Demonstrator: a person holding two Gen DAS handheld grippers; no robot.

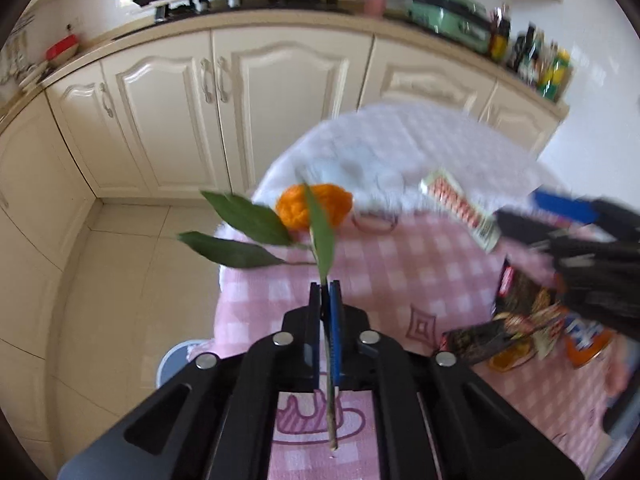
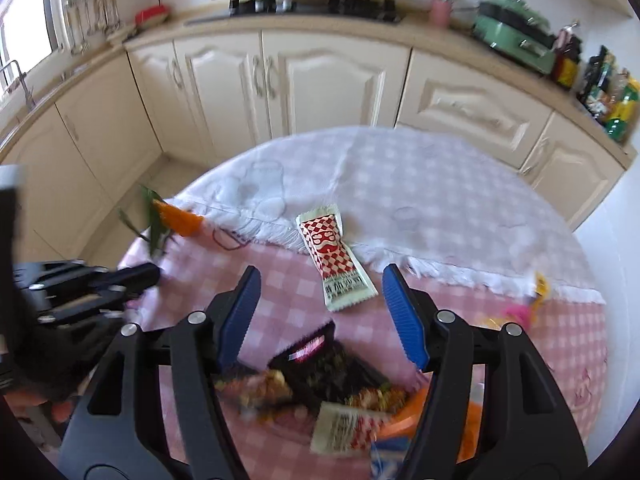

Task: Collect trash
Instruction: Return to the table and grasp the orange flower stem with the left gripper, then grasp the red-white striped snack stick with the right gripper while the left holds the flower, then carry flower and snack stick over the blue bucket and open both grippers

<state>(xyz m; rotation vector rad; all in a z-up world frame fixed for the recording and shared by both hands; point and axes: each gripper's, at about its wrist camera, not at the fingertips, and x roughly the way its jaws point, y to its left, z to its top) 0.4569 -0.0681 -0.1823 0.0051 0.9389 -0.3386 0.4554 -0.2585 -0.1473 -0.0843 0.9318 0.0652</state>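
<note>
Kitchen — pink checked tablecloth (image 2: pixel 460 312), littered

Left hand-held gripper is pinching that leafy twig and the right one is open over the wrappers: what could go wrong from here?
1. The left hand-held gripper pinches only the thin twig; it could slip or snap.
2. The orange peel may not be attached to the twig and could stay behind.
3. The right hand-held gripper, open, hangs over a checked wrapper and a dark wrapper; closing might catch neither cleanly.

Sachet (image 2: pixel 335 261) lies on table (image 2: pixel 500 216), beyond dark wrapper (image 2: pixel 320 364).
</note>
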